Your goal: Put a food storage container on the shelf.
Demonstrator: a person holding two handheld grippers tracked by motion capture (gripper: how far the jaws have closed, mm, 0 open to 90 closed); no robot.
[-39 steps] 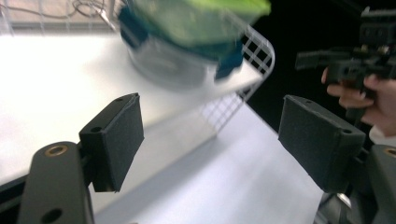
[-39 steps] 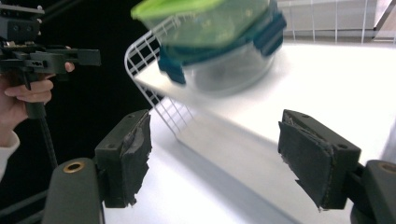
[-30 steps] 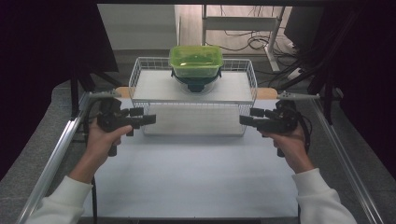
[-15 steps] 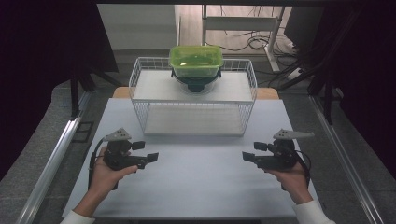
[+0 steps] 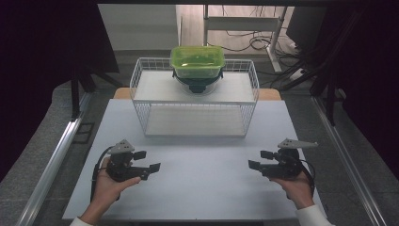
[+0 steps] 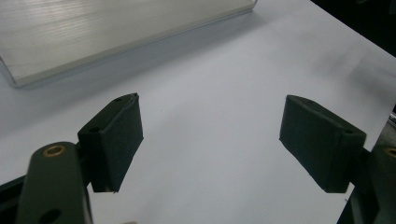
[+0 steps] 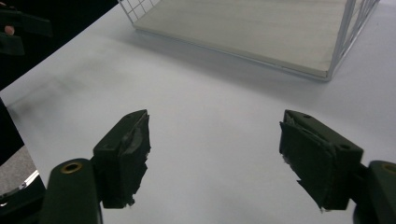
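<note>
My left gripper hovers low over the white table at the front left. It is open, and its two black pads have nothing but tabletop between them. At the front right, my right gripper points inward and is open too. Its jaws have just opened a little further, and its worn pads are empty. A green lidded container rests on a dark bowl on top of a white wire rack at the far middle.
The rack's pale lower board lies ahead of the right gripper, and its near edge is ahead of the left one. Metal rails run along both table sides. Cables and dark stands sit on the floor beyond.
Both hands have come down from beside the wire rack to the front of the table, toward the person. Both grippers hold nothing throughout.
</note>
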